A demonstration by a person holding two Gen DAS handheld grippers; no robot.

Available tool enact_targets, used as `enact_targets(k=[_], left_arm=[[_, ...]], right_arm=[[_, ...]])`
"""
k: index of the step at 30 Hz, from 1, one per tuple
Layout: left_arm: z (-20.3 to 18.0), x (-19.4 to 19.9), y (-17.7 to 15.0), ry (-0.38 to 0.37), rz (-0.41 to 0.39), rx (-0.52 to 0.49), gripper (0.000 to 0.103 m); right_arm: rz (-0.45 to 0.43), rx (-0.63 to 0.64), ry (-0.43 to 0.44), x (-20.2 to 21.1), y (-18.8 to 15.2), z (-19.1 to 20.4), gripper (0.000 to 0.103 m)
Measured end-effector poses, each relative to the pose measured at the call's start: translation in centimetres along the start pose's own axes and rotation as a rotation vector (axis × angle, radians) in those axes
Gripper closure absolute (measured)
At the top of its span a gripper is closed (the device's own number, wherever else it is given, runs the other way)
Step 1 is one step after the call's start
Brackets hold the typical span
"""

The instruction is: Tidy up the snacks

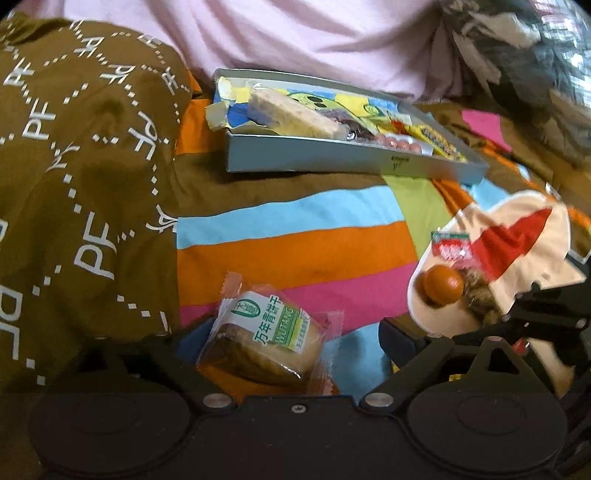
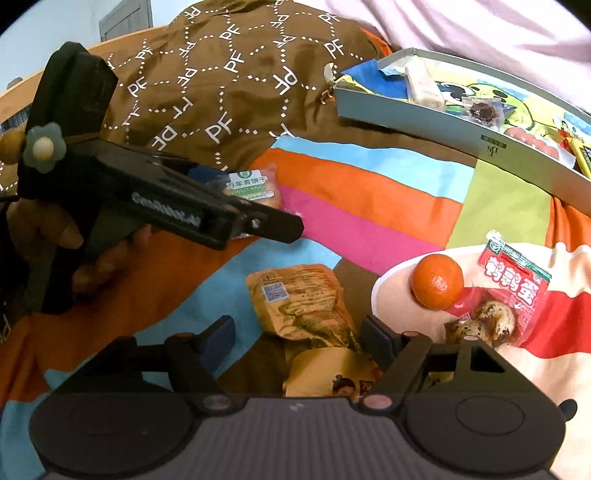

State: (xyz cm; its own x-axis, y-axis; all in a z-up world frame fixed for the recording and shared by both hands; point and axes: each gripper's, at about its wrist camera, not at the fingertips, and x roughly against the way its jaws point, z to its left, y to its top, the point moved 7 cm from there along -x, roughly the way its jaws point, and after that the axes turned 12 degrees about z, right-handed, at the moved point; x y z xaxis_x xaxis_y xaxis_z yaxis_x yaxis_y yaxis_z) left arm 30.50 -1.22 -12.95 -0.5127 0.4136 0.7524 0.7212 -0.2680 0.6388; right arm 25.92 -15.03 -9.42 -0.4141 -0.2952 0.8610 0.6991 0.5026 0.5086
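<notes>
The left hand-held gripper [image 1: 284,343] stands wide open around a clear-wrapped biscuit packet [image 1: 266,339] on the striped bedspread [image 1: 295,236]. The right hand-held gripper [image 2: 299,339] straddles a crumpled yellow snack pouch [image 2: 299,306], pads apart. The grey shallow box [image 1: 332,158] holds snacks.

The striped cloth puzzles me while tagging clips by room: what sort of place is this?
Probably a bed at home: a soft striped cover, a brown quilt and a pink sheet bunched behind the snack box.
</notes>
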Motion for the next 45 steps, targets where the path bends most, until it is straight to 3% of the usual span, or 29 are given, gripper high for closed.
enact_targets(k=[9, 14, 20, 24, 27, 34, 43, 45], left_arm=[[-0.3, -0.3, -0.3, 0.096, 0.007, -0.071, 0.023], [-0.7, -0.4, -0.5, 0.142, 0.011, -0.115, 0.029], [-2.0, 0.2, -1.0, 0.147, 0.024, -0.187, 0.04], [-2.8, 0.6, -1.5, 0.153, 0.038, -0.214, 0.043], [-3.3, 1.0, -1.9, 0.144, 0.054, -0.216, 0.044], [-4.3, 2.2, -3.5, 0.053, 0.12, -0.127, 0.044], [-5.2, 4.1, -5.5, 0.007, 0.174, 0.081, 0.044], [-5.7, 4.5, -6.0, 0.018, 0.18, 0.081, 0.044]], right_arm=[[0.004, -0.015, 0.008, 0.4, -0.2, 0.3, 0.04], [0.012, -0.018, -0.023, 0.7, -0.6, 0.7, 0.042], [0.019, -0.031, -0.045, 1.0, -1.0, 0.9, 0.045], [0.023, -0.041, -0.053, 1.5, -1.5, 1.0, 0.054], [0.024, -0.056, -0.059, 2.0, -2.3, 1.0, 0.054], [0.024, -0.098, -0.052, 3.1, -4.1, 1.1, 0.057], [0.019, -0.135, -0.054, 4.6, -6.1, 1.6, 0.056], [0.019, -0.144, -0.044, 4.8, -6.3, 1.6, 0.052]])
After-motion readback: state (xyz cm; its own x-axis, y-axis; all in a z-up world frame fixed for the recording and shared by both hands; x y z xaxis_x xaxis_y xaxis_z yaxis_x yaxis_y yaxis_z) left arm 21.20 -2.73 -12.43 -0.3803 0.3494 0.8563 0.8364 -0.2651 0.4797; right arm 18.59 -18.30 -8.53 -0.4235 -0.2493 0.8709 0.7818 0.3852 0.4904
